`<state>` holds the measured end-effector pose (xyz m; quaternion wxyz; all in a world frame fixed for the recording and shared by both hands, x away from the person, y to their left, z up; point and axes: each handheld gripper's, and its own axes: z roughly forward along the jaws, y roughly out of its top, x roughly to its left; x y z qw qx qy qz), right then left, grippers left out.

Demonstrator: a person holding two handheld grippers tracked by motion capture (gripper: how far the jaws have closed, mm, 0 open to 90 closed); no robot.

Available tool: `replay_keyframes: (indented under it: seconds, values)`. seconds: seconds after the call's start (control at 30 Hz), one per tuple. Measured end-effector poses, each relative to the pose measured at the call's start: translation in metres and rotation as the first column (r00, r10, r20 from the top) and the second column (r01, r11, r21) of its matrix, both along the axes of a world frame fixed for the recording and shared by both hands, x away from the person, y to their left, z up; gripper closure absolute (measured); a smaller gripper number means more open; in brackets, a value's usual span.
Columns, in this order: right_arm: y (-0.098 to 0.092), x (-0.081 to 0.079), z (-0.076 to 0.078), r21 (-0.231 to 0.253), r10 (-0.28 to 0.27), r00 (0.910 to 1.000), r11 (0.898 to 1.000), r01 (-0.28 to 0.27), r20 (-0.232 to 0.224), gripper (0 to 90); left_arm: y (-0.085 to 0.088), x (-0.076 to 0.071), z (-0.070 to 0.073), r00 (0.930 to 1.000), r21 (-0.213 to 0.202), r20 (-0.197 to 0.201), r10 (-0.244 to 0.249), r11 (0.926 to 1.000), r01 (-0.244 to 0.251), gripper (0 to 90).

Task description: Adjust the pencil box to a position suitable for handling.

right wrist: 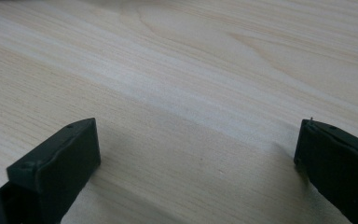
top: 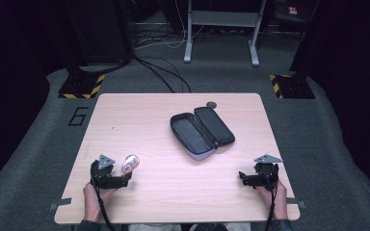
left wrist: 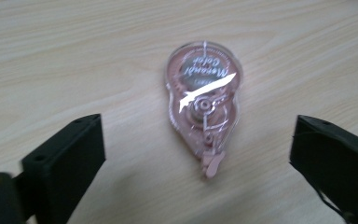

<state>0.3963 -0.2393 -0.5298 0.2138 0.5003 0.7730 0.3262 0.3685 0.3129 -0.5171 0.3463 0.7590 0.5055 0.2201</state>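
My left gripper (top: 124, 179) sits at the near left of the pale wooden table (top: 173, 192), jaws spread wide, nothing between the pads. The pink see-through teardrop correction tape dispenser (left wrist: 203, 103) lies flat on the wood just ahead of the jaws, centred in the gap, touching neither; its nib end points back toward me, its round end away. To pick it up well I'd judge: push forward so both pads flank the wide round body, keep low, close across the flat sides, not on the nib. My right gripper (top: 244, 178) rests at the near right, jaws also wide apart over bare wood, holding nothing. Farther out, near the table's middle, the black zip-up fabric pencil case (top: 201, 131) lies open, well apart from both grippers
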Motion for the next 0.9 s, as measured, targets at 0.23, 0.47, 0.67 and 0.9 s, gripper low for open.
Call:
replay_keyframes:
  seconds: [0.23, 0.47, 0.67, 0.9]
  values:
    - [0.0, 0.0, 0.0, 0.0, -0.01, 0.9999, 1.0, 0.01, -0.003, 0.0, 0.007, -0.013, -0.007, 0.9998, 0.027, -0.015, 0.01, 0.9996, -0.009, 0.1]
    - [0.001, -0.001, 0.001, 0.005, -0.06, 0.9981, 0.998, 0.06, -0.017, 0.0, 0.006, -0.011, -0.014, 0.9996, 0.042, -0.022, 0.02, 0.9989, -0.019, 0.1]
    - [0.007, -0.001, 0.005, 0.037, -0.082, 0.9953, 0.996, 0.084, -0.051, 0.0, 0.007, -0.012, -0.015, 0.9995, 0.036, -0.026, 0.017, 0.9992, -0.016, 0.0]
    - [0.034, 0.002, 0.017, 0.099, -0.045, 0.9964, 0.994, 0.052, -0.071, 0.0, 0.002, -0.011, -0.014, 0.9994, 0.038, -0.033, -0.004, 0.9993, 0.005, 0.0]
